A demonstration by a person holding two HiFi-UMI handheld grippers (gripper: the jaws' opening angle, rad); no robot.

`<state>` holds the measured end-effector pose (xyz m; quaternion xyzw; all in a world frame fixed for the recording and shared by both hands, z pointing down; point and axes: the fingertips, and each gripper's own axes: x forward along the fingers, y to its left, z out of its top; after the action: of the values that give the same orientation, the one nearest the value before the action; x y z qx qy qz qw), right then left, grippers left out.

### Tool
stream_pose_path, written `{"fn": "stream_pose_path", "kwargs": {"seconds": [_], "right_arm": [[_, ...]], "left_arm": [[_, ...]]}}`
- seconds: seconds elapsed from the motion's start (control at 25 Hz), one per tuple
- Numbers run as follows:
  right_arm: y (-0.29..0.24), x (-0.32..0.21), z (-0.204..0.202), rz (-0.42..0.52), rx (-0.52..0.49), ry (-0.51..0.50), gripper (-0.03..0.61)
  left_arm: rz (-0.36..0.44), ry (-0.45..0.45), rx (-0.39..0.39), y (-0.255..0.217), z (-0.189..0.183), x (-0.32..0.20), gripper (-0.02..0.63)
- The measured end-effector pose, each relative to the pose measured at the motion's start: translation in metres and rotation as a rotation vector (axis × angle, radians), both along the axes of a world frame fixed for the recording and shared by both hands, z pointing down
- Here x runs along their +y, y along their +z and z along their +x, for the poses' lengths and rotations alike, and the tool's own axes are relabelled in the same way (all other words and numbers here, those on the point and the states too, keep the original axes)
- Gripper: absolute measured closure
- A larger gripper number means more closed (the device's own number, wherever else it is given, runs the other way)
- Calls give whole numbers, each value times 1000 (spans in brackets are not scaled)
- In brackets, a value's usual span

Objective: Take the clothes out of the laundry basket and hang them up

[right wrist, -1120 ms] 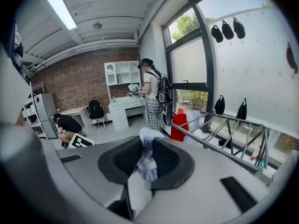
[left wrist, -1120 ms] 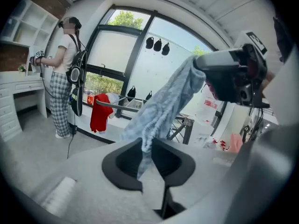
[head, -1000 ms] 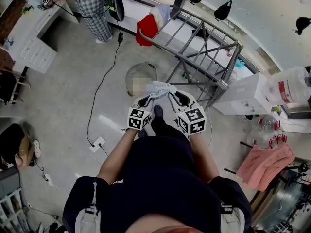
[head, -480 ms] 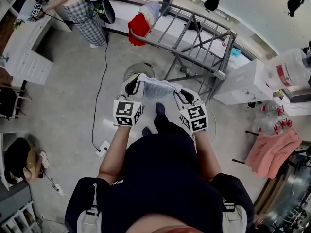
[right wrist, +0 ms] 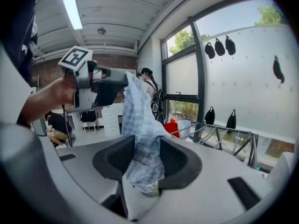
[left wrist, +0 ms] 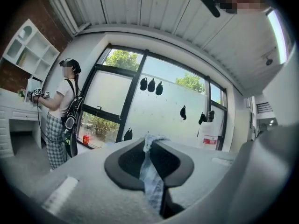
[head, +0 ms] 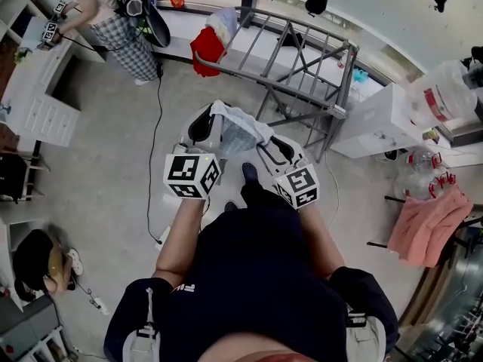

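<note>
Readying a pale blue cloth (head: 240, 127) for the drying rack (head: 302, 59)
Keep the left tongs (left wrist: 150, 158) clamped, as now, on the cloth, raised just near of the rack. With the right tongs (right wrist: 147, 164) opening around its other end, regrip farther along the hem, pull taut, then drape over the near rail.

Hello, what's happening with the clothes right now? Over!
Left gripper shut on cloth. Right gripper: fingers opening, cloth between them. Drying rack ahead.
</note>
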<state>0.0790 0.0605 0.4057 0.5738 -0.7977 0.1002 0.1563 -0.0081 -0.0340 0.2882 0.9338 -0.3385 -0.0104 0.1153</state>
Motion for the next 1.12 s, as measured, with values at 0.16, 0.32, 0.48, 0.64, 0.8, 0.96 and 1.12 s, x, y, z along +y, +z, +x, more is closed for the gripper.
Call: {"fn": "stream_pose_path", "kwargs": {"seconds": [0.16,0.32,0.48,0.64,0.8,0.96,1.12], "right_arm": [[10,2,-22,16,18,-63,342],[17,3,-44,53,107,-129,288],[18,1,-53,109,224,-115,258],[21,-11,-56,135,268,-37,258],[19,-25,-54,187,339,20,259],[4,-20,-38,249,305,106,468],[-9,-1,-4,268,252,200,548]], "left_arm": [[-4,-6,29,-16,-1,-3,572],[-10,-12,48,-27,1,-2,572],[-20,-16,55,-34,3,0,572],[-41,-4,77,-39,2,6,572],[-43,25,103,-48,5,18,572],[-46,23,114,-50,3,21,572],[-62,5,115,-43,-7,15,572]]}}
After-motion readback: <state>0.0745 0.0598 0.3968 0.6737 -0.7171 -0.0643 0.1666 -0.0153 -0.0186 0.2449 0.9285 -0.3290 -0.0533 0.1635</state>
